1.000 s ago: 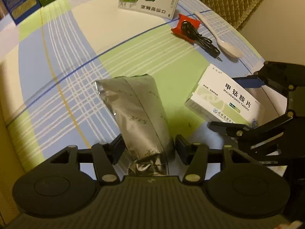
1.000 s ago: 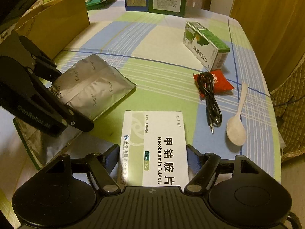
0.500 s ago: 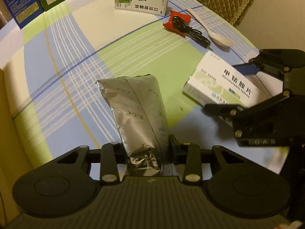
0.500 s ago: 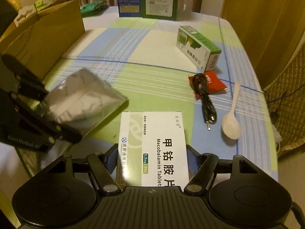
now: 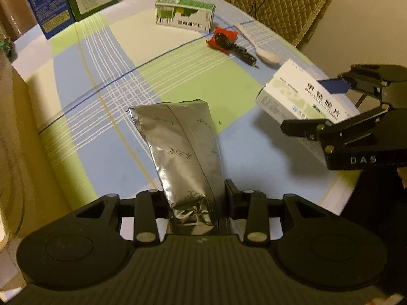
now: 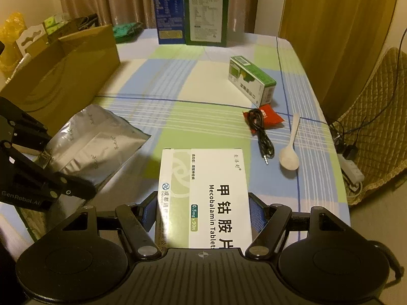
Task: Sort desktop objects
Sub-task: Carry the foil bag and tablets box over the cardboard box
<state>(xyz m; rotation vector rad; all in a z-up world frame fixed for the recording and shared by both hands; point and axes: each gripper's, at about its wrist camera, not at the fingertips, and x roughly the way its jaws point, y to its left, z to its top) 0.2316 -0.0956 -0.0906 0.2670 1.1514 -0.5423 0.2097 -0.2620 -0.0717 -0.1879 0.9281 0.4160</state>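
Silver foil pouch point(image 5: 183, 152) with a faint dark sprig print: clamped at its crumpled bottom end by the left gripper point(image 5: 197, 203), pads pressing both sides, rest of the pouch sticking out forward over the table. In the right wrist view the same pouch point(image 6: 94, 145) hangs clear of the checked blue, green and cream tablecloth point(image 6: 203, 117), in front of the brown cardboard box point(image 6: 63, 76).

White flat medicine carton point(image 6: 206, 198): gripped across its width by the right gripper point(image 6: 202, 214), blue pads tight on both long edges, carton off the table. Readable print: "Mecobalamin Tablets", large Chinese characters 甲钴胺片, green tag "0.5mg x 90", a blue swirl logo. Same carton visible from the left wrist point(image 5: 300, 99).

Gripper body markings: "GenRobot.AI" on the left unit, "DAS" on the right unit.

Lying on the cloth, untouched:
- green and white rectangular carton point(image 6: 251, 81) with Chinese text, too small to read
- red sachet point(image 6: 267, 118) with a coiled black audio cable point(image 6: 262, 134) lying across it, jack plug pointing toward the camera
- white plastic spoon point(image 6: 290, 150), just right of the cable, bowl toward the camera

Far edge of the table: tall blue box point(image 6: 169, 10) and tall green box point(image 6: 206, 17) standing upright side by side, touching, label text illegible.
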